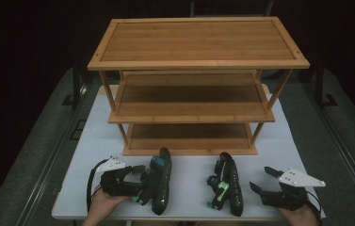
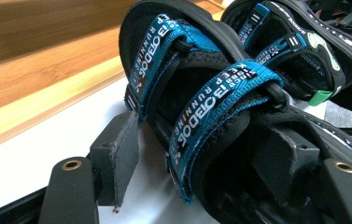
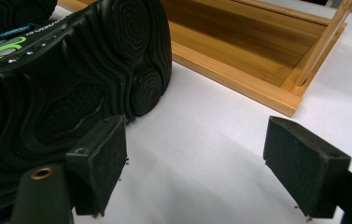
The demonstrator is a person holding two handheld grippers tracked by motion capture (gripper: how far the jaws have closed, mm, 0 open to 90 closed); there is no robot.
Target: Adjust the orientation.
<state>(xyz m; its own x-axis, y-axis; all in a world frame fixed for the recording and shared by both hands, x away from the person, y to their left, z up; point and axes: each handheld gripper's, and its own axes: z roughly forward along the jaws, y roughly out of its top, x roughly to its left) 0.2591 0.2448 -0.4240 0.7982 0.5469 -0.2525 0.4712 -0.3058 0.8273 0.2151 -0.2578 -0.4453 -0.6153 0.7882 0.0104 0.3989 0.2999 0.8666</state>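
Note:
Two black sandals lie on their sides on the white table [image 1: 191, 165] in front of a bamboo rack [image 1: 198, 65]. The left sandal [image 1: 162, 181] has blue straps [image 2: 211, 107]. My left gripper [image 1: 142, 182] reaches it from the left; its jaws straddle the strapped upper [image 2: 197, 154], and a gap of table shows beside the left pad [image 2: 120, 154]. The right sandal [image 1: 227, 186] has green marks and turns its ribbed sole [image 3: 71, 79] to my right gripper [image 1: 263, 180]. That gripper [image 3: 201, 163] stands open just right of the sole, with bare table between its pads.
The rack has three shelves, none with anything on it; its bottom shelf [image 3: 239, 56] rests on the table just behind the sandals. The second sandal [image 2: 299, 42] lies close beyond the first. A hand holds each gripper at the table's near edge. Dark floor surrounds the table.

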